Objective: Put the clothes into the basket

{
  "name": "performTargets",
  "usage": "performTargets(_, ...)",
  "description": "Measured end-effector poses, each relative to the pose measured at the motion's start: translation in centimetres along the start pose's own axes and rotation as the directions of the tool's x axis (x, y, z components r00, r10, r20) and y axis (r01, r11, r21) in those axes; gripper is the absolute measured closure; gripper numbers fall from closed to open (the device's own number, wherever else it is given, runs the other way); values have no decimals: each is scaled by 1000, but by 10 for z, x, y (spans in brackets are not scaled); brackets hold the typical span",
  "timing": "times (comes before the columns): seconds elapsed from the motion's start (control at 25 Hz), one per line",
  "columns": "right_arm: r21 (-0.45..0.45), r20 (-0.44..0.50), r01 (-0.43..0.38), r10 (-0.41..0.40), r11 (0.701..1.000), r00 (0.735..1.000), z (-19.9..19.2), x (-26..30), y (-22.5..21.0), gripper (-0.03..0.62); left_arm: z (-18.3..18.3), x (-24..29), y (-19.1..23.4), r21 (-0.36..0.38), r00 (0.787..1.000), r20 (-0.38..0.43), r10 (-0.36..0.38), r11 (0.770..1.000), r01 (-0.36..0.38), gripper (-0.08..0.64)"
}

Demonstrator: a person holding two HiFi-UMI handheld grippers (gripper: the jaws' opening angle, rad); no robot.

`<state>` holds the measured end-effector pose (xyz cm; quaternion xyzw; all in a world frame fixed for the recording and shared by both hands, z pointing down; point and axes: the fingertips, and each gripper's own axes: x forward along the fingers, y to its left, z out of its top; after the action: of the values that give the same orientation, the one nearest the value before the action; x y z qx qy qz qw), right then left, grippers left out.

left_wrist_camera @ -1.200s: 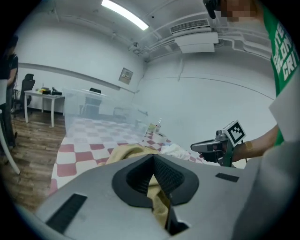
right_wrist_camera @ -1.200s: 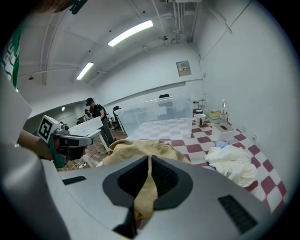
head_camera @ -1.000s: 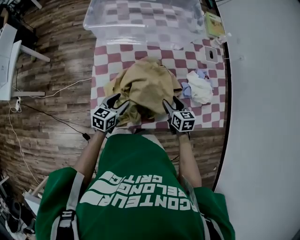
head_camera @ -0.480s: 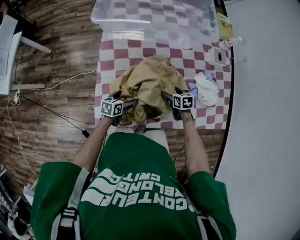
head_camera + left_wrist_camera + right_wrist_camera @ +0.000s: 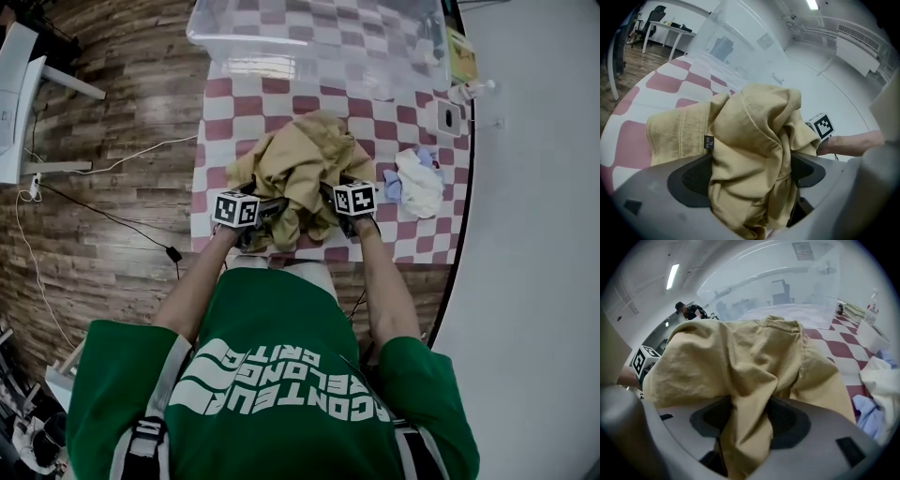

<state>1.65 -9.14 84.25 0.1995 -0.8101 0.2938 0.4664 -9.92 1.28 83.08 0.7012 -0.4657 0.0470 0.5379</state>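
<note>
A crumpled tan garment (image 5: pixel 298 169) lies heaped on the red-and-white checked table (image 5: pixel 217 103). My left gripper (image 5: pixel 272 212) is pushed into its near left side. Its jaws have just been opening and stand wide, with a thick bunch of tan cloth (image 5: pixel 754 140) between the pads. My right gripper (image 5: pixel 328 195) is at the near right side. Its jaws have just been closing, and a fold of the garment (image 5: pixel 740 362) is pinched between its pads. The clear plastic basket (image 5: pixel 281 67) stands at the far end of the table.
A small pile of white and pale blue clothes (image 5: pixel 417 183) lies to the right of the tan garment, also at the right edge of the right gripper view (image 5: pixel 881 380). A small white box (image 5: pixel 448 117) and a bottle (image 5: pixel 469 91) sit near the far right edge. Cables cross the wooden floor (image 5: pixel 112 169) on the left.
Both grippers have sunk from just above the table's near edge into the tan garment. The left jaws opened wide around cloth. The right jaws opened, then narrowed on a fold.
</note>
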Motion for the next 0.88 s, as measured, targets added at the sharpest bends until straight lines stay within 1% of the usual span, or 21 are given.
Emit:
performTargets(0.04, -14, -6, -13, 13, 1000, 1000, 1, 3, 6, 373, 1, 2, -1, -5, 1000, 3, -5, 1000, 5, 72)
performTargets(0.08, -19, -8, -19, 19, 1000, 1000, 2, 5, 10, 419, 1, 4, -3, -10, 1000, 6, -12, 1000, 12, 72)
performTargets(0.24, 7, 16, -26, 26, 1000, 1000, 2, 13, 17, 492, 3, 16, -17, -19, 999, 5, -54, 998, 55, 72)
performTargets(0.32, 2, 23, -20, 20, 1000, 1000, 3, 13, 18, 528, 4, 24, -25, -21, 997, 2, -76, 997, 76, 72)
performTargets(0.48, 5, 21, -38, 38, 999, 999, 5, 10, 20, 547, 8, 32, -35, -41, 994, 16, -112, 993, 113, 78)
performTargets(0.6, 26, 19, -74, 74, 997, 997, 5, 9, 25, 561, 12, 33, -48, -52, 986, 30, -161, 985, 163, 106)
performTargets(0.76, 77, 55, -124, 120, 989, 991, 5, 2, 32, 567, 19, 33, -66, -27, 976, 48, -212, 977, 213, 130)
performTargets(0.88, 101, 91, -141, 132, 985, 987, 7, -8, 38, 568, 21, 28, -74, 4, 970, 45, -237, 971, 237, 138)
